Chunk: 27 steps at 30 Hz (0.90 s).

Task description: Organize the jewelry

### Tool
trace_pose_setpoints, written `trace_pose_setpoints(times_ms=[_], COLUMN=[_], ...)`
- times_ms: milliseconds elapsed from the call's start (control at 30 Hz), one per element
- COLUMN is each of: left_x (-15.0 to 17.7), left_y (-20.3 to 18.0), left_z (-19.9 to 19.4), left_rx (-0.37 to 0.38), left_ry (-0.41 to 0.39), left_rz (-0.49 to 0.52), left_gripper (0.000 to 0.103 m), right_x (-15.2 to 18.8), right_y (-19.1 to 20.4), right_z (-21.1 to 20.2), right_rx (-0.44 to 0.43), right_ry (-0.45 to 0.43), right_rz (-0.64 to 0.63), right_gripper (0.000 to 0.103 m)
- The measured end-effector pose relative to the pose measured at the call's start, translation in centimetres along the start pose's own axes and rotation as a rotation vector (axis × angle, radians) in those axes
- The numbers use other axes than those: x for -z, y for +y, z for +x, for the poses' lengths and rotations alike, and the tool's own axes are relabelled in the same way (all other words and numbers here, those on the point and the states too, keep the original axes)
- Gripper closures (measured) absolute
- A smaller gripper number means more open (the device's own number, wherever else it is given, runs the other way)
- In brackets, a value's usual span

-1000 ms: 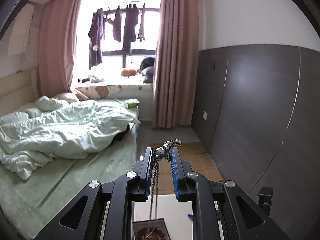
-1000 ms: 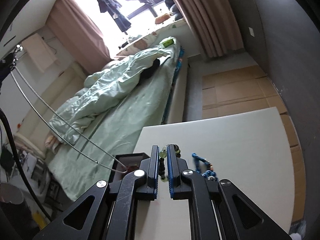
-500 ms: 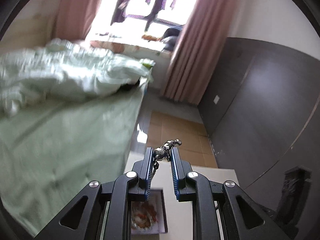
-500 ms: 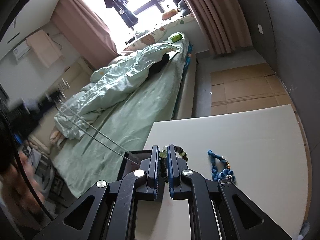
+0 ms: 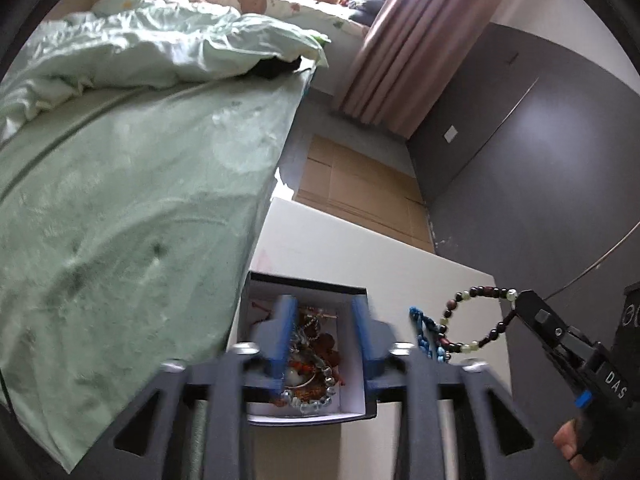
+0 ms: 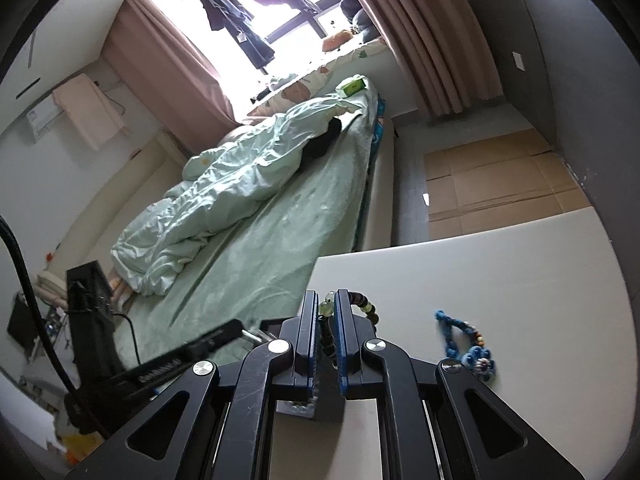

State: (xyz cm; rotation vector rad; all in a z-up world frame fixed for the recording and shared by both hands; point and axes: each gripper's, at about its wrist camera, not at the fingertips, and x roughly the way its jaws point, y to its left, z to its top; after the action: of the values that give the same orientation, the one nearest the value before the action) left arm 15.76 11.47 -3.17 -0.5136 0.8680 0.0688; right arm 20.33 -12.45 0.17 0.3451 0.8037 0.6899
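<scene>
Two views: L wrist cam showed the left gripper (image 5: 324, 336) over the jewelry box (image 5: 352, 376) at the white table (image 5: 344, 248) edge by the bed, jaws opening w/ nothing pressed between the pads, chain (image 5: 308, 368) seemingly lying in the box on the pile, so drop-off step looked about done; the beaded bracelet (image 5: 476, 320) hung from the right gripper (image 5: 516, 306) beside it. R wrist cam showed the narrow tongs pinching the bracelet above the table, blue bead piece (image 6: 468, 348) lying apart on it. Next prob: clear L away, bring bracelet over box and release.

Home bedroom: unmade bed (image 6: 256, 216), curtains (image 6: 424, 40)
</scene>
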Motion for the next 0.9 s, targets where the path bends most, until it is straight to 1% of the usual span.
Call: trace_pose_setpoints(times_ms=[33,67,200,433,533,600,667,700,733,800,900], left_x=[0.1,0.1,0.0,-0.6,-0.8,-0.8,-0.8,-0.8,-0.8,-0.7,-0.5], left_y=[0.3,0.6,1.9,4.5,5.2,5.5,5.5,5.4,5.3,4.8,3.9], left_z=[-0.2,-0.6,-1.8,-2.6,-2.8,-2.7,-2.7,-2.6,-2.6,-2.7,-2.7], left_rx=[0.008,0.014,0.026,0.022,0.027,0.026,0.025,0.026,0.030,0.035,0.037], left_ry=[-0.006,-0.019,-0.049,-0.056,-0.060,-0.056,-0.048,-0.044,-0.039,-0.037,-0.038], left_rz=[-0.010,-0.018,-0.055,-0.142,-0.165,-0.177,-0.176,-0.172,-0.164,-0.144,-0.117], left_gripper=[0.041,0.040,0.040,0.040,0.040,0.040,0.040,0.039,0.039,0.039,0.032], right_x=[0.1,0.3,0.6,1.3,1.6,1.9,2.2,2.3,2.4,2.2,1.7], right_y=[0.2,0.5,1.5,3.0,3.5,3.7,3.5,3.1,2.8,2.0,0.7], right_z=[0.2,0.4,1.8,4.4,5.9,7.3,8.2,8.3,8.0,7.1,5.4], right_rx=[-0.011,-0.021,-0.060,-0.115,-0.126,-0.122,-0.117,-0.106,-0.097,-0.080,-0.053], right_ry=[-0.001,0.000,0.018,0.061,0.093,0.131,0.179,0.185,0.175,0.163,0.147], right_rz=[0.003,0.007,0.013,0.024,0.038,0.046,0.072,0.092,0.100,0.104,0.115], right_gripper=[0.094,0.094,0.094,0.094,0.093,0.093,0.073,0.053,0.049,0.049,0.049])
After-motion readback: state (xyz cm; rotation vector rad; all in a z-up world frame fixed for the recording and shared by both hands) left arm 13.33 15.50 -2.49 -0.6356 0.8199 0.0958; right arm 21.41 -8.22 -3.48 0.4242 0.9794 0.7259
